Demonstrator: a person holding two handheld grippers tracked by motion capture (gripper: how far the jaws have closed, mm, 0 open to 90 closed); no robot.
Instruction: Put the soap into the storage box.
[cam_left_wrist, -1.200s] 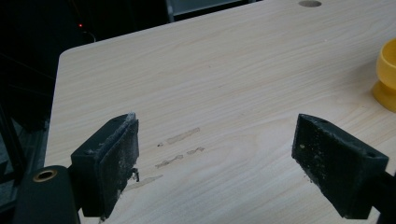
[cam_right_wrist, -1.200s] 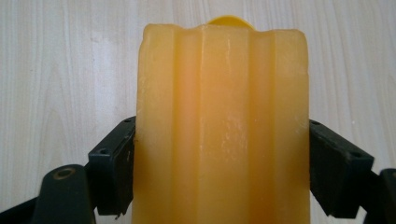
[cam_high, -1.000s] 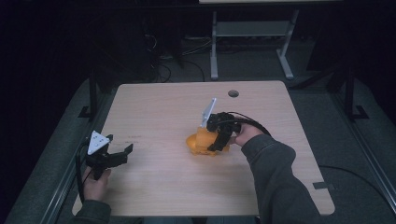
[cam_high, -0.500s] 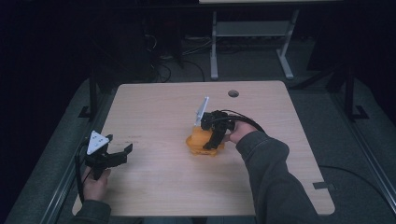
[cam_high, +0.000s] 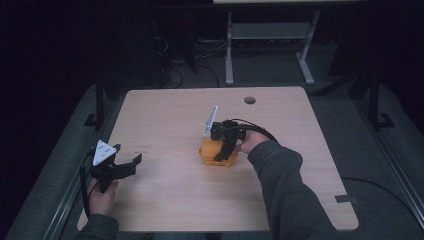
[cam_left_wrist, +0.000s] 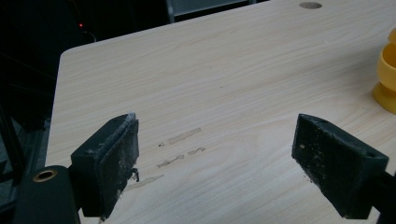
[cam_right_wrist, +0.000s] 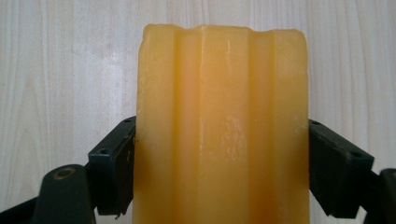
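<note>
An orange-yellow ribbed plastic block (cam_high: 214, 156) stands near the middle of the wooden table (cam_high: 165, 115). My right gripper (cam_high: 223, 148) comes down over it from the right. In the right gripper view both black jaws press against the sides of the block (cam_right_wrist: 222, 93), so my right gripper (cam_right_wrist: 222, 140) is shut on it. My left gripper (cam_high: 127, 154) sits open near the table's front left edge, well to the left of the block. In the left gripper view nothing lies between its wide-apart jaws, my left gripper (cam_left_wrist: 224, 144) is over bare wood, and the block (cam_left_wrist: 386, 79) shows at the right edge.
A round cable hole (cam_high: 249, 100) lies near the table's far edge. Behind the table stands a grey metal frame (cam_high: 270, 35) on a dark floor with cables. Faint scuff marks (cam_left_wrist: 180, 149) are on the wood ahead of the left gripper.
My right gripper has shifted left and settled over the orange block, with its plate tilting more upright. The block and my left gripper have stayed where they were.
</note>
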